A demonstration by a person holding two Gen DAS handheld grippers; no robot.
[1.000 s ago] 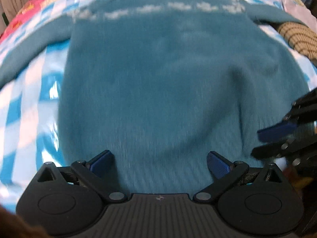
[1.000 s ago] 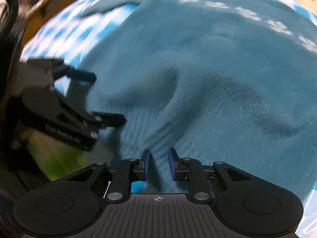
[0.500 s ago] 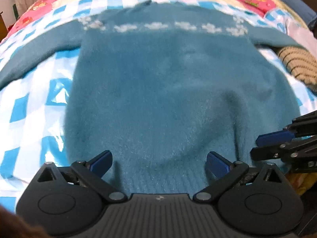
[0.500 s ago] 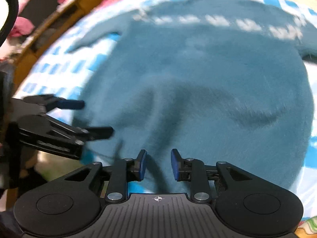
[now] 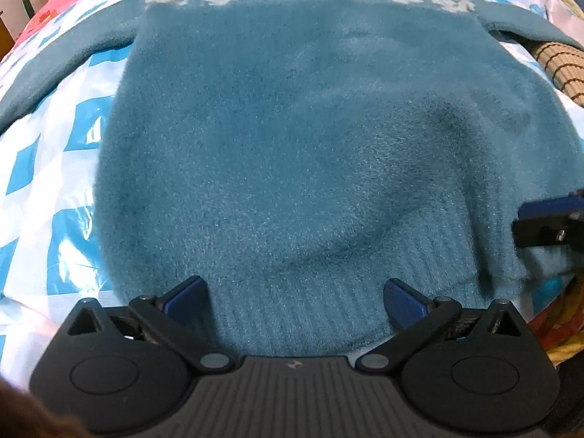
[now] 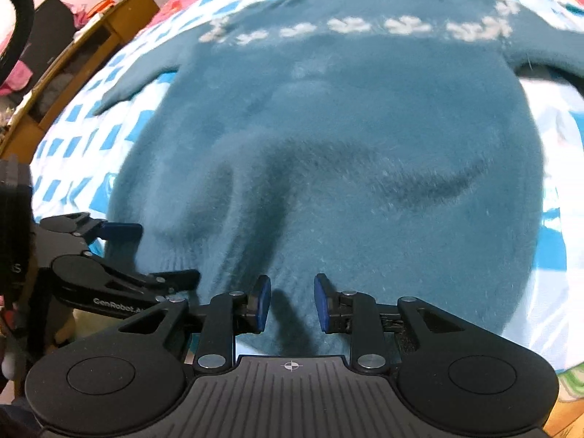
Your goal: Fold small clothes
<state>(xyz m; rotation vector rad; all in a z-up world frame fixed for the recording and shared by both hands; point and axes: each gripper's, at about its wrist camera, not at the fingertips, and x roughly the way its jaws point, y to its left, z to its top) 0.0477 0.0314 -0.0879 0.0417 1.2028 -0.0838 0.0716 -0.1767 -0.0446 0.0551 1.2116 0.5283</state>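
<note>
Left gripper point(image 5: 294, 297): jaws wide apart, blue pads on either side of the sweater's ribbed hem, nothing between them. It hangs over the hem's middle; contact with the knit cannot be told.
Right gripper point(image 6: 290, 301): jaws apart with a narrower gap, nothing clamped. It sits at the hem, toward the sweater's right corner; a dark shadow falls on the knit between the pads.
Grippers to each other: from the left wrist view the right one enters at the frame's right edge, beside the sweater's right hem corner; from the right wrist view the left one shows at lower left, by the hem.
Sweater point(image 5: 292, 153): teal, fuzzy knit, spread flat on the sheet, hem toward the cameras, neck away. A raised fold runs up from the hem in front of the right gripper; a shallower crease lies right of it.
Flower band point(image 6: 359, 25): white row across the sweater's chest, beyond the folds.
Sleeves point(image 5: 62, 58): stretched outward from the sweater's shoulders, lying on the sheet.
Sheet point(image 5: 40, 168): blue-and-white check, glossy, under and around the sweater.
Striped cloth point(image 5: 560, 67): tan, beside the sweater's right sleeve.
Wooden furniture point(image 6: 84, 51): well beyond the sweater's left side.
</note>
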